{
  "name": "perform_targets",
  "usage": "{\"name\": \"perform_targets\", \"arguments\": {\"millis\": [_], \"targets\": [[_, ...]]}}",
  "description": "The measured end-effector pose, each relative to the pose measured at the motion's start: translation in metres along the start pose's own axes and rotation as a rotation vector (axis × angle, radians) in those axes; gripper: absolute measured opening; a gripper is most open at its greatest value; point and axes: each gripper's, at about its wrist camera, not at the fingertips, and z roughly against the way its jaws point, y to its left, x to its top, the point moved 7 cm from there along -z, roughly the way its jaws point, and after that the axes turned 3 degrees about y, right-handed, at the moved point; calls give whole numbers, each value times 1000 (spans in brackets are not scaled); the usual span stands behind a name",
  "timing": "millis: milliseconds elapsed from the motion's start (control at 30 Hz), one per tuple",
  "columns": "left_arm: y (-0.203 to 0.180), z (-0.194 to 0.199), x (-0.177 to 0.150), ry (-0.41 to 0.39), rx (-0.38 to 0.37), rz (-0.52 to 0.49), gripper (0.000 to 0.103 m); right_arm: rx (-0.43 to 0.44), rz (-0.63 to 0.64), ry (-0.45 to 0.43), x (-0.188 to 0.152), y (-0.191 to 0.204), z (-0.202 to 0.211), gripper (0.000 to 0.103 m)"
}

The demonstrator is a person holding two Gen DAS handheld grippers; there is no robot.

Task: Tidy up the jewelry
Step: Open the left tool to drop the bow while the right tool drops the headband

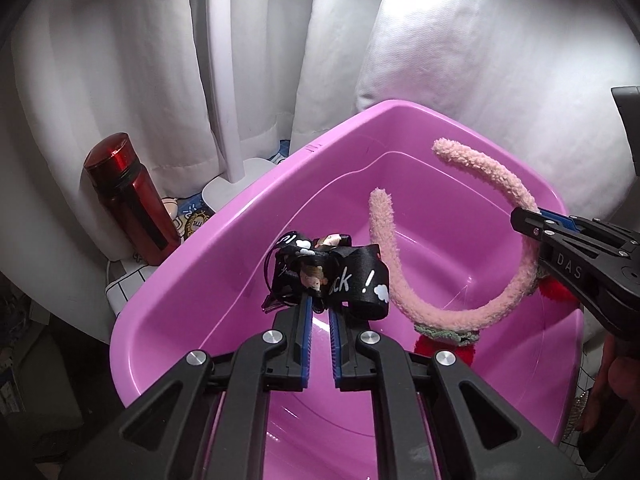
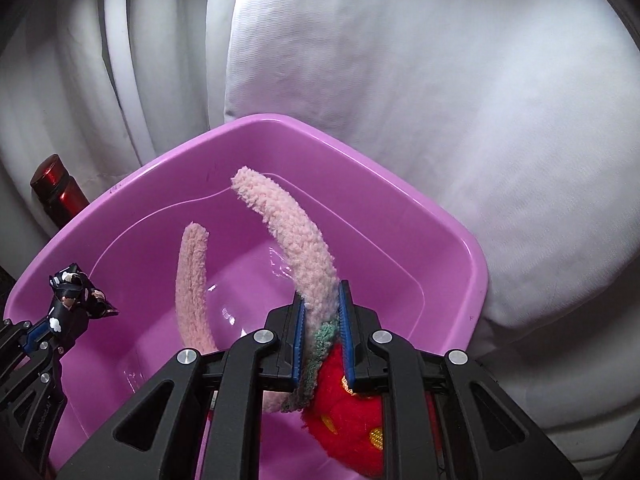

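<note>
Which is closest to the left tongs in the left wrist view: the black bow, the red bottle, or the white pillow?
1. Black bow: pinched at the tips of the left tongs.
2. Red bottle: left, outside the purple tub.
3. White pillow: behind the tub, upper right.

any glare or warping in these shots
Left wrist view: blown-out white glare on the curtain, a highlight on the red bottle, dark vignetted corners. Right wrist view: softer light, faint sheen on the pink tub floor; fisheye bends the tub rim in both.
</note>
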Motion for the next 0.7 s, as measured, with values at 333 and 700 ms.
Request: {"name": "perform_targets", "arguments": {"millis": [333, 700], "targets": [[5, 21, 7, -71, 54, 5, 76, -45, 22, -20, 3, 3, 6, 66], [10, 31, 5, -76, 53, 15, 80, -49, 8, -29, 6, -4, 14, 66]]}}
